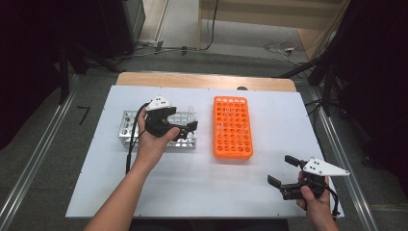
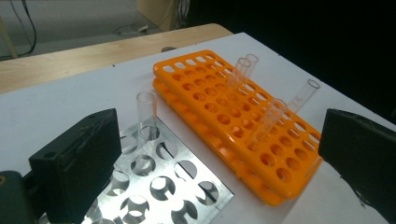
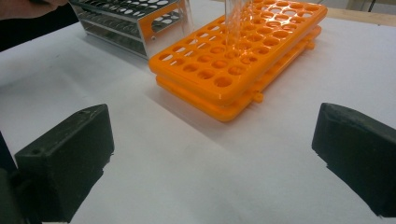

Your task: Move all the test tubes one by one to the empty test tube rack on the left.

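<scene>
The left gripper hangs over the right end of the metal rack, and its jaws stand wide apart with nothing between them. No earlier moment can be compared here, so I describe only how it looks. In the left gripper view, one clear glass tube stands upright in a hole of the metal rack, near its far corner, just beyond the left jaw and not touched by it.

The orange rack lies to the right of the metal one, near it but apart, on the white surface. Several clear tubes stand in the orange rack; in the left gripper view I count about four, some of them leaning a little. They are thin and transparent, so the exact number is difficult to tell.

The right gripper is held low over the front right part of the surface, well apart from both racks. Its jaws are also open wide and hold nothing. In the right gripper view they point toward the orange rack, with bare white surface between the jaws and the rack.
</scene>
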The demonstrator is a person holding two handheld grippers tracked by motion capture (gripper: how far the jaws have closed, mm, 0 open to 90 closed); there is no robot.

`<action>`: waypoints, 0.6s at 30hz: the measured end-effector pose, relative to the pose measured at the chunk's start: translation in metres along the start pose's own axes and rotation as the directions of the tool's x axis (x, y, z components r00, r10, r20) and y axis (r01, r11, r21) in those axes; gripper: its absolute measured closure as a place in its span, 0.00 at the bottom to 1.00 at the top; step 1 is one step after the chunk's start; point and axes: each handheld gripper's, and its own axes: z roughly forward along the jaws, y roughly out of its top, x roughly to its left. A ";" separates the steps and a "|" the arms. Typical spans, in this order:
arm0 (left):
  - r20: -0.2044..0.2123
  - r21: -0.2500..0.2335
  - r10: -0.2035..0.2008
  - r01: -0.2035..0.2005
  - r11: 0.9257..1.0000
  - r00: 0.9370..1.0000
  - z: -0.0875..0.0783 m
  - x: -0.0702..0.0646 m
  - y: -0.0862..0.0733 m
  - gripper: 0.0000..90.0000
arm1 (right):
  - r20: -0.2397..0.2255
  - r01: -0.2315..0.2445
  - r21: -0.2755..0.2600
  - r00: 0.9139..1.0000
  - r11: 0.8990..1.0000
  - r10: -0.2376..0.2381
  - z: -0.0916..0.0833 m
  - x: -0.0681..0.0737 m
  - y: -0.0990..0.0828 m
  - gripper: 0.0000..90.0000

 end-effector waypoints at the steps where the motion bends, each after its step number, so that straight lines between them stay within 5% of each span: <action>1: 0.005 -0.006 0.001 0.000 1.000 1.000 -0.004 -0.002 -0.002 0.00 | 0.000 0.000 0.002 1.000 1.000 0.000 0.000 0.000 0.000 0.00; 18: 0.028 -0.091 0.037 -0.035 0.995 0.999 -0.051 -0.025 -0.035 0.00 | -0.001 -0.007 -0.009 1.000 1.000 0.007 0.009 -0.001 0.012 0.00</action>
